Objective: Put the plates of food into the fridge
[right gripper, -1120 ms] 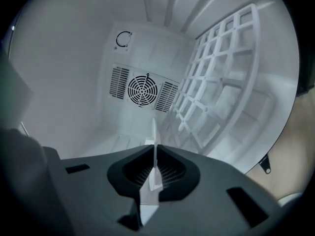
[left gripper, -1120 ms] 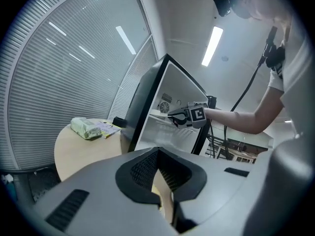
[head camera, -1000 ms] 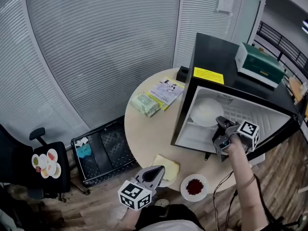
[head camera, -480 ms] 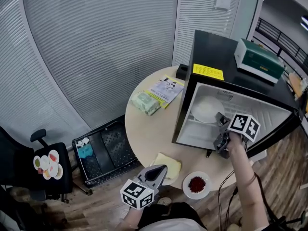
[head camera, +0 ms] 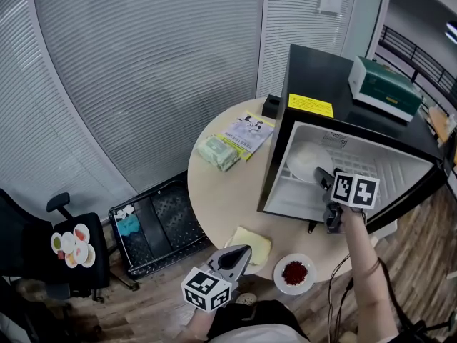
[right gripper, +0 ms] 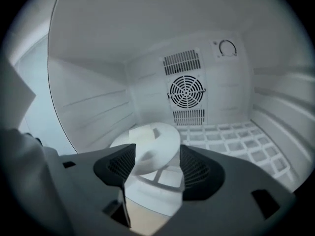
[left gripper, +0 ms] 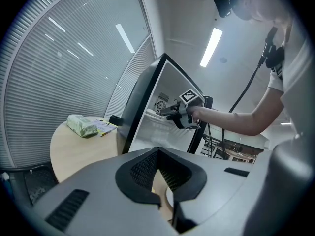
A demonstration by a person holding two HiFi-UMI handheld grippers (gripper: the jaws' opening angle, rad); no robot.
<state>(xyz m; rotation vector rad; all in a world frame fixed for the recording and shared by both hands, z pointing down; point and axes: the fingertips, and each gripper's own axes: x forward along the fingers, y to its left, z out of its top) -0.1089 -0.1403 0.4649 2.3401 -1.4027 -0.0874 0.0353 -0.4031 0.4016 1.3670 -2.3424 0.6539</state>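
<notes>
The yellow label (head camera: 310, 106) on the fridge (head camera: 321, 70) is unreadable.

Green box (head camera: 385, 88), wipes pack (head camera: 218, 153), leaflet (head camera: 248, 133), black crate (head camera: 153, 224)

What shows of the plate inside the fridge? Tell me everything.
The plate is round, white and smooth, like ceramic or plastic. It lies on the white wire shelf at the fridge's left side, with pale food on it. The right gripper has just been opening its jaws; they flank its near rim without pressing.
</notes>
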